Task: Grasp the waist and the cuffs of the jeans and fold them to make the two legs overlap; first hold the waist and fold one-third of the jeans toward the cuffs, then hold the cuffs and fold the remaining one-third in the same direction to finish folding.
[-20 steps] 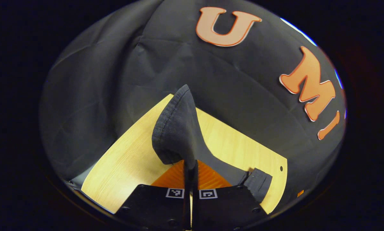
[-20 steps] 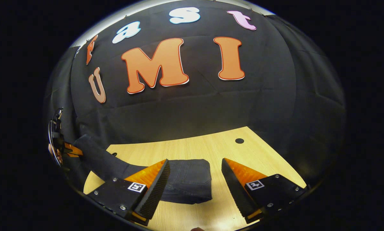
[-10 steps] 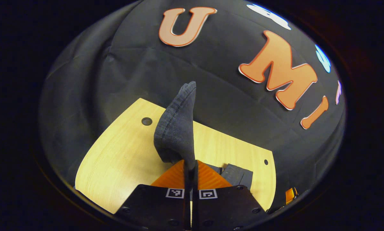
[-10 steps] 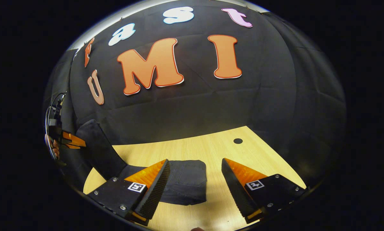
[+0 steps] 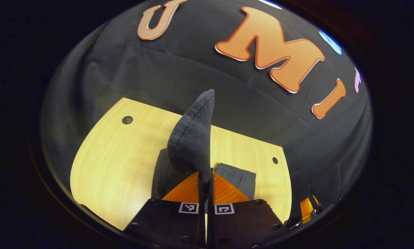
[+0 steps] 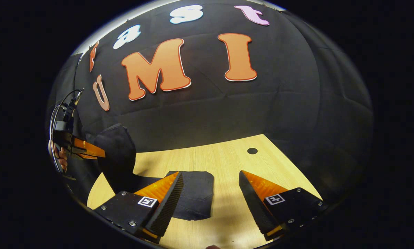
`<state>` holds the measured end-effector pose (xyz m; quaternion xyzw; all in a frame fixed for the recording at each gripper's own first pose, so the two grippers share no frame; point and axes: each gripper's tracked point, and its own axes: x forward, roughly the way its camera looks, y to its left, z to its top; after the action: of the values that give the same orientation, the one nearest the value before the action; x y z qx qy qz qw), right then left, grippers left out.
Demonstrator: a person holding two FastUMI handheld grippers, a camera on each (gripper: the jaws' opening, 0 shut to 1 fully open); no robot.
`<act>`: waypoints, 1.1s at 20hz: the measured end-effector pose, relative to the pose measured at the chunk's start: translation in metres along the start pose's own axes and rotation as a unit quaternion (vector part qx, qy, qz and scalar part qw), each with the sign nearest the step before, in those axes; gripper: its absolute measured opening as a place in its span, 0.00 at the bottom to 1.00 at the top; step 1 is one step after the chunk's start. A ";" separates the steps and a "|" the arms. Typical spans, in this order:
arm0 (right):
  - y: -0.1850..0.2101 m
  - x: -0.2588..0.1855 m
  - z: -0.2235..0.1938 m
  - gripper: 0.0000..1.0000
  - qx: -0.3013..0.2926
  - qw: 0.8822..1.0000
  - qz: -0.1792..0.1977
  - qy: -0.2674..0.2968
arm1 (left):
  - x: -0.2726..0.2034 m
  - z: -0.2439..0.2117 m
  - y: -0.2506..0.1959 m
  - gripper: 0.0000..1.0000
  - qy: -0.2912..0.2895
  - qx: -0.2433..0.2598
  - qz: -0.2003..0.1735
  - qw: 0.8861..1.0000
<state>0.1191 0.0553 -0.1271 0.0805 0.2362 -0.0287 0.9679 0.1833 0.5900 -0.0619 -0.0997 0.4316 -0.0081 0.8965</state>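
In the left gripper view, the left gripper (image 5: 205,180) sits at 6 o'clock, its fingers pressed together on a bunched end of the jeans (image 5: 193,138), probably the cuffs. The pinched denim stands up past the fingertips toward 12 o'clock, with the hem stitching showing along its edge. Below and beyond it, the rest of the jeans lies folded on the wooden surface (image 5: 117,159).

In the right gripper view, the right gripper (image 6: 210,193) hangs spread wide and empty at 6 o'clock, just above the folded stack. Toward 9 o'clock a hand (image 6: 60,157) holds the other gripper, with the lifted leg arching from it down to the stack.

The denim looks soft but fairly thick and weighty, so it droops in a curve. A pinch at the doubled hem should hold best, since that edge is the stiffest.
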 end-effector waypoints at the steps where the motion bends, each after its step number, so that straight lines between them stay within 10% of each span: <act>1: -0.004 0.001 0.001 0.98 -0.001 1.000 0.001 0.001 | 0.004 -0.005 -0.010 0.02 0.006 0.004 -0.003 1.000; 16: -0.016 0.014 -0.005 0.98 -0.013 0.998 0.047 0.029 | 0.053 -0.138 -0.085 0.05 0.119 0.122 -0.010 0.985; 22: -0.006 0.012 -0.001 0.98 -0.033 0.997 0.061 0.028 | 0.039 -0.156 -0.117 0.38 0.113 0.104 -0.093 0.984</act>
<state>0.1282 0.0498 -0.1345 0.0632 0.2590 0.0407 0.9629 0.0956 0.4444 -0.1652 -0.0439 0.5160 -0.1472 0.8427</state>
